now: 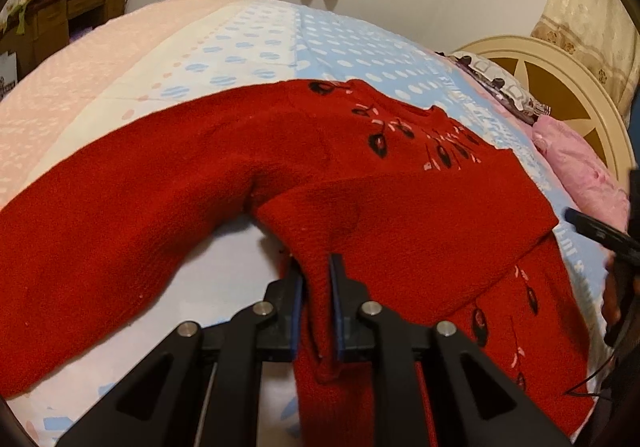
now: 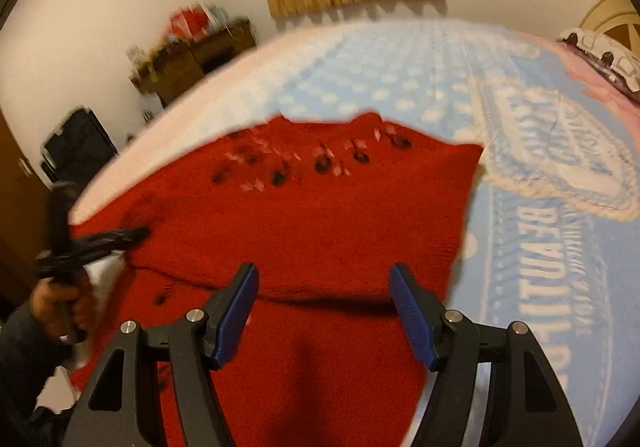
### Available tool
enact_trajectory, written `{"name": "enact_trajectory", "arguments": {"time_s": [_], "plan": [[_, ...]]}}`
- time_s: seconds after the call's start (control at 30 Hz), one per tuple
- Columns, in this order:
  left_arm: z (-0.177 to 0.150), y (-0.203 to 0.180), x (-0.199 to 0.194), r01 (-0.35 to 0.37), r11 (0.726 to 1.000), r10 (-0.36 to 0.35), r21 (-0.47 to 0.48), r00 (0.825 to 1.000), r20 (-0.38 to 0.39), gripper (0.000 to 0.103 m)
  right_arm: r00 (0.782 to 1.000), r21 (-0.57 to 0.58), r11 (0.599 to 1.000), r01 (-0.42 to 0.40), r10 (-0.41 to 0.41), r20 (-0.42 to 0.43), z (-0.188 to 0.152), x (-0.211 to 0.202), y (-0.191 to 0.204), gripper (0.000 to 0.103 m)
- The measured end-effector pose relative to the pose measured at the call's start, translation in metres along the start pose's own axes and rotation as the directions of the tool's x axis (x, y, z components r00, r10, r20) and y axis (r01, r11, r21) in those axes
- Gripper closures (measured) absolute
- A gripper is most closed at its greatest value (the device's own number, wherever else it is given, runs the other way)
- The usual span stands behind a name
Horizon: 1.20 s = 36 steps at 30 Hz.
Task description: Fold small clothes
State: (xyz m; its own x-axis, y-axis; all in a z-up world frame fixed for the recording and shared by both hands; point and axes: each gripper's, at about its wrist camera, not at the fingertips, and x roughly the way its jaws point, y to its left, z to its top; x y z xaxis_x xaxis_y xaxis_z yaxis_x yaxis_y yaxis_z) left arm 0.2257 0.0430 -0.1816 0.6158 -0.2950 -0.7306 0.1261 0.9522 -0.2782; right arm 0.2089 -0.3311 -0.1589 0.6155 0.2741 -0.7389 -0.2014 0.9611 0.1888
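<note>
One garment in play: red sweater [image 1: 248, 175] spread on the bed [image 1: 256, 47], lying over the blue dotted sheet, filling the middle and lower frame of both wrist views; black-and-pink motif row near the neckline, toward upper centre.

Left hand-held gripper [image 1: 316, 307], bottom centre of its own view, has a bunched ridge of the red knit running between its two blue pads; jaws narrow, pads look to press the fabric, so grasping the sweater, though the pinch looks light; likely holding the folded-over panel in place so the fold edge does not spring back.

Right hand-held gripper [image 2: 324, 307], lower centre of its own view, jaws standing wide apart, nothing between the pads; released, hovering above the red body; view blurred, so contact with the cloth cannot be told.

Orientation: neckline points away from the cameras, toward the far curtain wall; hem end toward the bottom of frame. In the left view one sleeve runs out from centre to lower left, giving a long axis across the frame; opposite side already lies doubled over the chest, its edge slanting down to the right.

Judgement: first side fold done, left sleeve not yet brought in.
</note>
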Motion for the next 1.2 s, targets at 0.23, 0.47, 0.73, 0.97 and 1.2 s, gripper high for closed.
{"name": "enact_trajectory", "arguments": {"time_s": [0.23, 0.47, 0.73, 0.97, 1.2], "plan": [[0.000, 0.005, -0.006, 0.036, 0.999, -0.037, 0.020, 0.999, 0.016, 0.094, 0.998, -0.037, 0.998, 0.048, -0.050, -0.050, -0.009, 0.026, 0.013, 0.034], [0.000, 0.010, -0.006, 0.060, 0.998, -0.060, -0.033, 0.998, 0.017, 0.085, 0.997, -0.002, 0.998, 0.057, -0.057, -0.054, -0.009, 0.023, 0.013, 0.034], [-0.010, -0.002, -0.006, -0.091, 0.995, 0.091, 0.045, 0.996, -0.003, 0.044, 0.985, -0.014, 0.988, 0.152, -0.153, -0.077, -0.010, 0.031, 0.013, 0.034], [-0.018, 0.000, -0.016, -0.115, 0.992, 0.115, 0.045, 0.993, 0.013, 0.037, 0.985, -0.117, 0.986, 0.121, -0.134, -0.107, -0.004, 0.036, 0.075, 0.034], [-0.023, 0.004, -0.036, -0.124, 0.991, 0.124, 0.041, 0.992, 0.019, 0.033, 0.966, -0.246, 0.953, 0.178, -0.217, -0.139, -0.018, 0.061, 0.109, 0.031]]}}
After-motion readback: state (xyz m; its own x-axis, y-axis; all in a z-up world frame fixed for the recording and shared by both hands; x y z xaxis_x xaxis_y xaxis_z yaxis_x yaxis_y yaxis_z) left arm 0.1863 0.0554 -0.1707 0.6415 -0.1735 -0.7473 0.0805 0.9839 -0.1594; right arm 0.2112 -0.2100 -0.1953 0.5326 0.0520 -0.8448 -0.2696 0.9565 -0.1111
